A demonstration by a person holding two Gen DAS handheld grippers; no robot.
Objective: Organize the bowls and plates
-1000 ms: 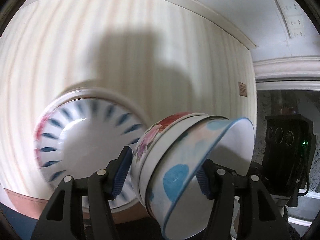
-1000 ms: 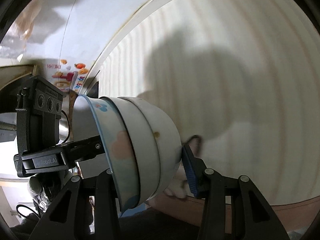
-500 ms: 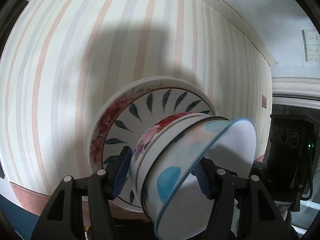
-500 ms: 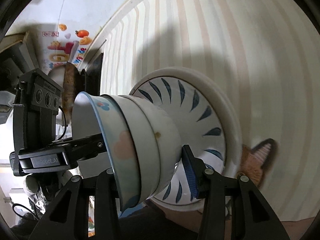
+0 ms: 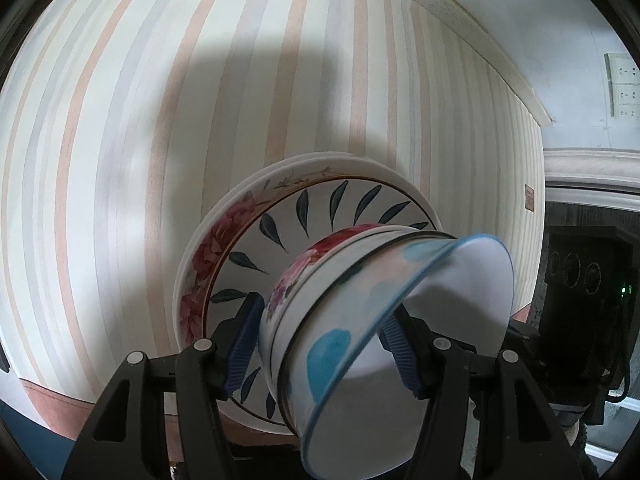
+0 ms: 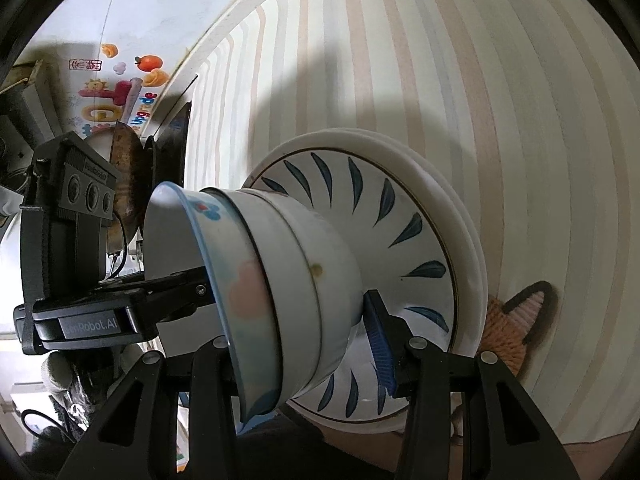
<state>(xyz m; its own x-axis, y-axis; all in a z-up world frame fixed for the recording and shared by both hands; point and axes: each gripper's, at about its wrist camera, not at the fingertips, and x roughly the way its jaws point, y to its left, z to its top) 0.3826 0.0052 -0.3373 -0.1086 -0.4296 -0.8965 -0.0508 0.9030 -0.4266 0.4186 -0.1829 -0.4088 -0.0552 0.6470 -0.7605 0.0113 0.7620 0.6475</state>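
Note:
A nested stack of three bowls [image 5: 360, 320] is gripped from both sides: a blue-rimmed bowl on top, a white one, and a rose-patterned one at the bottom. My left gripper [image 5: 322, 340] is shut on the stack, its blue pads [image 5: 244, 336] pressing the bottom bowl's wall. From the opposite side my right gripper [image 6: 296, 344] is shut on the same bowls [image 6: 288, 292]; only its right pad [image 6: 378, 340] shows. The stack hangs tilted right over the middle of a pile of plates [image 5: 248, 248], [image 6: 420, 220] topped by a blue-leaf plate. Whether the bottom bowl touches that plate I cannot tell.
The plates rest on a striped tablecloth [image 5: 120, 160]. An orange knitted coaster [image 6: 516, 320] lies just beside the plates. A dark pan [image 6: 128, 184] stands at the table's far end, and the table's near edge [image 5: 48, 396] runs low in the left wrist view.
Both grippers carried the bowl stack sideways and down until it came over the plate pile, which was off to one side before. Over the last half second almost nothing moved.

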